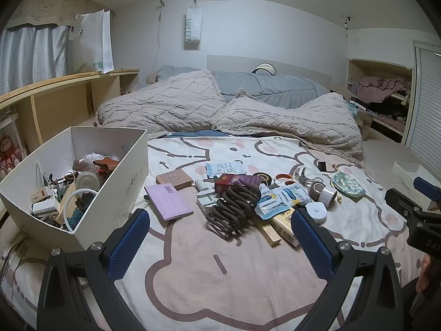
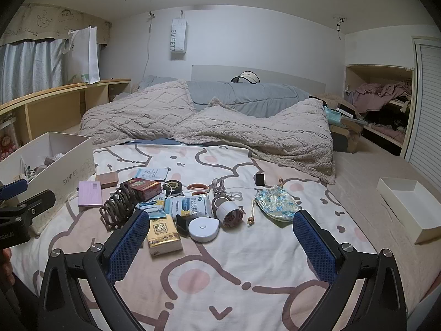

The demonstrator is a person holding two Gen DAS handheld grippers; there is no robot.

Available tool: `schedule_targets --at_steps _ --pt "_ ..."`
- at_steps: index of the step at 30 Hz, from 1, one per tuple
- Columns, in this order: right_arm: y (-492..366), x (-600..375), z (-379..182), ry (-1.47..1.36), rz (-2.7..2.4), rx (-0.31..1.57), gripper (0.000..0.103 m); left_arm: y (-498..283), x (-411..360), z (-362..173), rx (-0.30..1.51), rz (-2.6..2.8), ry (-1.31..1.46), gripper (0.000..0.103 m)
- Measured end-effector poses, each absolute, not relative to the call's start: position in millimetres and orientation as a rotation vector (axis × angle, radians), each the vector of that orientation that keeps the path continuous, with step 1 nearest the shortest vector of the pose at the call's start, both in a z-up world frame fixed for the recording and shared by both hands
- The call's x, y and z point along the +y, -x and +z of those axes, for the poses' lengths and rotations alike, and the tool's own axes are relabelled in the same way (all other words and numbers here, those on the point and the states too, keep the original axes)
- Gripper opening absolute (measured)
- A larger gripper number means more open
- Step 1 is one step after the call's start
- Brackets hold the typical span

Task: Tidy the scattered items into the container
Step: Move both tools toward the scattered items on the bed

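A white shoe box (image 1: pixel 121 165), the container, stands at the left on the bed and holds several small items; it also shows in the right wrist view (image 2: pixel 69 173). Scattered items lie mid-bed: a brown coiled hair claw (image 1: pixel 234 209) (image 2: pixel 120 204), a purple booklet (image 1: pixel 168 201) (image 2: pixel 89 193), a red box (image 1: pixel 237 183) (image 2: pixel 143 187), wipe packets (image 2: pixel 187 205), a white round tape measure (image 2: pixel 204 227), a tape roll (image 2: pixel 228 212), a floral pouch (image 2: pixel 277 204). My left gripper (image 1: pixel 220 227) is open and empty just before the hair claw. My right gripper (image 2: pixel 220 230) is open and empty near the tape measure.
A fuzzy beige blanket (image 1: pixel 248 113) and grey duvet lie behind the items. A white box lid (image 2: pixel 405 207) lies at the right bed edge. Wooden shelves (image 1: pixel 55 102) run along the left wall, a closet (image 2: pixel 386 104) stands at the right.
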State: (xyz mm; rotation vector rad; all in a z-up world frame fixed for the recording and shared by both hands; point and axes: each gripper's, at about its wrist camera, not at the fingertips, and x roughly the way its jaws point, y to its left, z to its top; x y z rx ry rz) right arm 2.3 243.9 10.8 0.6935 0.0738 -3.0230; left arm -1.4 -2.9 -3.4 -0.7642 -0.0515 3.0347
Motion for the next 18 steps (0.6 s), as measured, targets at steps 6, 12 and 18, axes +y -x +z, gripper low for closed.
schedule_targets --at_steps 6,12,18 --pt "-2.1 244.0 10.5 -0.695 -3.022 0.075 0.103 1.3 -2.8 -3.3 -0.052 3.034 0.765 0.103" --pt "-0.8 246.2 10.2 -0.702 -3.016 0.055 0.103 1.6 -0.8 -5.7 -0.047 3.034 0.778 0.103" --pt "5.2 249.7 16.0 -0.722 -2.978 -0.002 0.103 7.1 0.2 -0.9 -0.049 3.007 0.78 0.103"
